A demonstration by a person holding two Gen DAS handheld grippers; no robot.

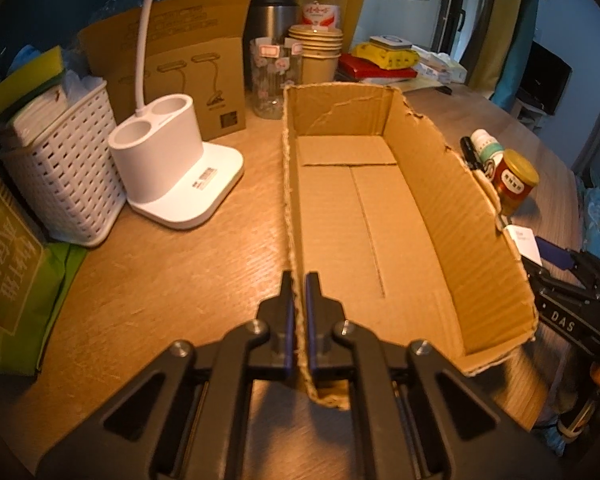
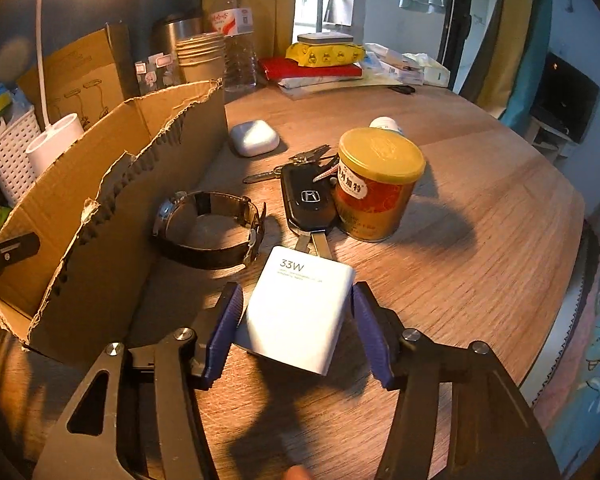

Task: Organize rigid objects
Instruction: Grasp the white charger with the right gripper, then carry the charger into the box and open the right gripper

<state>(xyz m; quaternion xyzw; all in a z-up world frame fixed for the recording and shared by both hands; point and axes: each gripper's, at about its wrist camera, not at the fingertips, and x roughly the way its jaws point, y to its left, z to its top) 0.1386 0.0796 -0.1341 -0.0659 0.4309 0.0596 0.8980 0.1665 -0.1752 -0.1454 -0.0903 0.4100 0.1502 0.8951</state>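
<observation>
left wrist view: left gripper [image 1: 299,312] jaws narrow, pinched on the near wall of the open cardboard box [image 1: 380,216]; box floor bare, nothing in it yet.
box steadying: hold that wall firm so the box won't slide on the table [image 1: 180,264].
right wrist view: right gripper [image 2: 298,332] jaws wide, straddling the white 33W charger [image 2: 300,308], pads near its sides, contact unclear.
charger place: flat on table, just right of box, near watch [image 2: 212,228], car key [image 2: 308,204], tin [image 2: 376,184].
grasp tip: centre pads on flat sides, close squarely; smooth casing may slip.
next, likely: lift over torn rim, set inside.
</observation>
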